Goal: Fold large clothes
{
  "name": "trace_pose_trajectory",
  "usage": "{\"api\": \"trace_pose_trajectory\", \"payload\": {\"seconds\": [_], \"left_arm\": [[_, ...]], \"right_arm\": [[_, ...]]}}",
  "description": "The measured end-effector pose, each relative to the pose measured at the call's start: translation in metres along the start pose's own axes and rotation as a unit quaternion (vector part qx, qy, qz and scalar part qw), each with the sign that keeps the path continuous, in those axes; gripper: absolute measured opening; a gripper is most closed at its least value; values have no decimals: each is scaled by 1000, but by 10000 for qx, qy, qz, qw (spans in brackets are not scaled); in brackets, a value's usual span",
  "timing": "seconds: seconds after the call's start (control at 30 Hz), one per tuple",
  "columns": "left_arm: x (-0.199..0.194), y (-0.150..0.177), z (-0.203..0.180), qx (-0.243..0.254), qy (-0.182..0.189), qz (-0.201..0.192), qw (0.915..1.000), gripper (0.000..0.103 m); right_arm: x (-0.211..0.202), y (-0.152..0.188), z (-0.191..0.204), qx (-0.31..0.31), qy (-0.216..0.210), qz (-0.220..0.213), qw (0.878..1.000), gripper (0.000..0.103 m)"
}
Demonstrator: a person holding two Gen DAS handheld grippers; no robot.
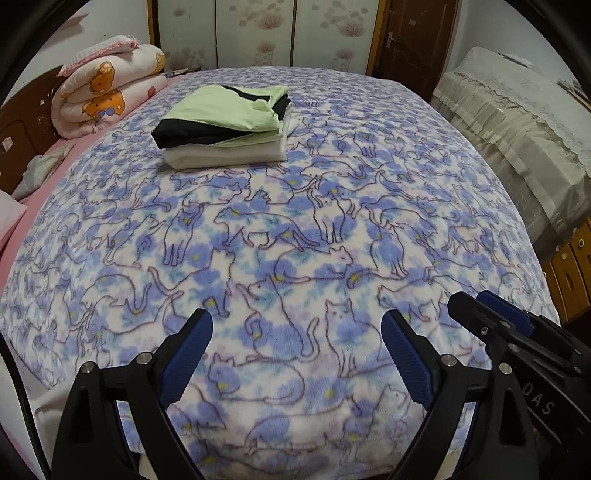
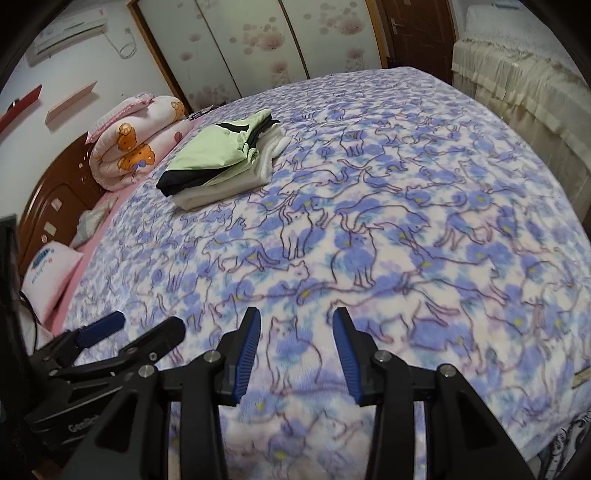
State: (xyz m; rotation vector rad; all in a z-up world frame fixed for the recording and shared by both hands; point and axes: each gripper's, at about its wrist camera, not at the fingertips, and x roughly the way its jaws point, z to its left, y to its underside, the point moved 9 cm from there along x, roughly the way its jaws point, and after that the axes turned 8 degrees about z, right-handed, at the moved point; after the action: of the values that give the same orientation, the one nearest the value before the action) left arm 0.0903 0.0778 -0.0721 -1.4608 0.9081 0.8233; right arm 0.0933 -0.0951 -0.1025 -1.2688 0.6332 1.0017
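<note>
OK, both empty. Left hand-held gripper [image 1: 297, 330] has its blue-padded jaws spread wide, released, nothing between them. Right hand-held gripper [image 2: 296, 326] is also released, jaws apart with a narrower gap. They sit side by side, low over the near edge of the fleece bed blanket printed with blue flowers and cat outlines [image 1: 295, 236].

Task item: stack of folded clothes, pale green and black on top, white underneath [image 1: 225, 127], lies on the far-left part of the bed, well apart from both grippers. No unfolded garment shows on the blanket near them.

Judgement: folding here looks done, or the next garment is out of view. If reaching the stack, come in flat, grip an edge through all layers, and lift evenly so the folds hold.

Count:
- grippers: 2
- folded stack: 1, at least three layers
- rolled pink bear-print quilt [image 1: 107, 88]: 1
- brown wooden door [image 1: 413, 33]: 1
</note>
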Motion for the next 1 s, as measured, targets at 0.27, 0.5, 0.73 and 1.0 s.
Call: {"api": "trace_pose_trajectory", "payload": {"seconds": [0.27, 0.5, 0.73, 1.0], "left_arm": [[-33, 17, -2, 18, 1, -169, 9999, 92], [-46, 21, -3, 16, -42, -295, 9996, 92], [-49, 23, -7, 11, -21, -271, 9996, 92], [-52, 22, -9, 28, -38, -301, 9995, 92]], "right_arm": [[-30, 17, 4, 61, 39, -128, 9999, 41], [-40, 21, 4, 52, 111, -174, 9998, 41], [-50, 26, 1, 68, 202, -229, 9995, 41], [-54, 26, 0, 54, 226, -269, 9994, 41]]}}
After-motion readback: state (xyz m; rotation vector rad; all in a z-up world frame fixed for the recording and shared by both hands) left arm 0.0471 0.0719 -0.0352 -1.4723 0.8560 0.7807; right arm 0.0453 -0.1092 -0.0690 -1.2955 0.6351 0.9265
